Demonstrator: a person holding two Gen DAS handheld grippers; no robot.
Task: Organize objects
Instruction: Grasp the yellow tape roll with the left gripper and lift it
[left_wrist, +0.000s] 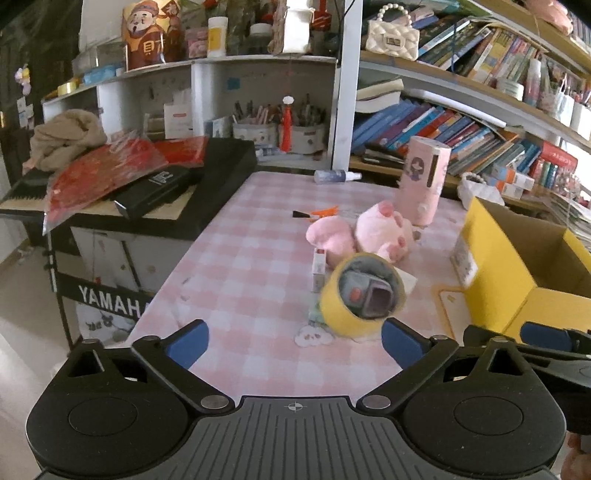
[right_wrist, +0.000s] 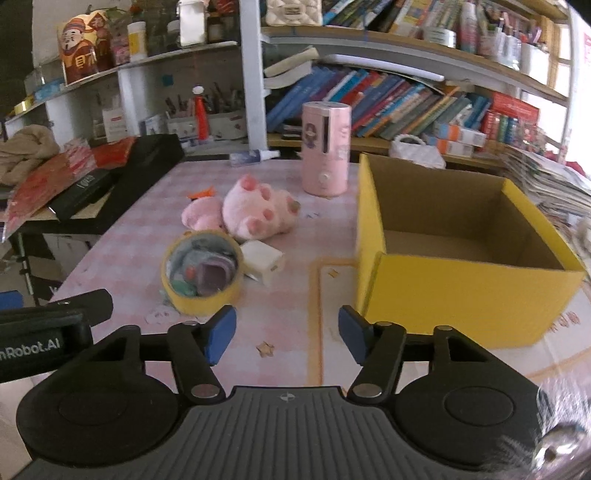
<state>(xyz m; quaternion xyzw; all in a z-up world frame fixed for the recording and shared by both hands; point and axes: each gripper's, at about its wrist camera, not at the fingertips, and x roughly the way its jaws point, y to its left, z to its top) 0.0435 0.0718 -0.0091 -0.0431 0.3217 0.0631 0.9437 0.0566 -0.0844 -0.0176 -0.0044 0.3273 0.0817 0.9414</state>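
Note:
A yellow tape roll (left_wrist: 360, 295) (right_wrist: 202, 271) lies on the pink checked table (left_wrist: 236, 258), with a small grey gadget inside its ring. Behind it lies a pink plush toy (left_wrist: 369, 230) (right_wrist: 255, 210), and a tall pink cylinder (left_wrist: 423, 181) (right_wrist: 325, 147) stands further back. A small white box (right_wrist: 263, 260) lies beside the roll. An open, empty yellow cardboard box (right_wrist: 461, 254) (left_wrist: 517, 273) stands at the right. My left gripper (left_wrist: 295, 341) is open, just short of the roll. My right gripper (right_wrist: 286, 334) is open and empty, between roll and box.
A black Yamaha keyboard (left_wrist: 155, 192) with red packets and a cloth stands left of the table. Shelves of books (left_wrist: 461, 129) and pen holders fill the back. A spray bottle (left_wrist: 336, 176) lies at the table's far edge. An orange clip (left_wrist: 321, 212) lies behind the plush.

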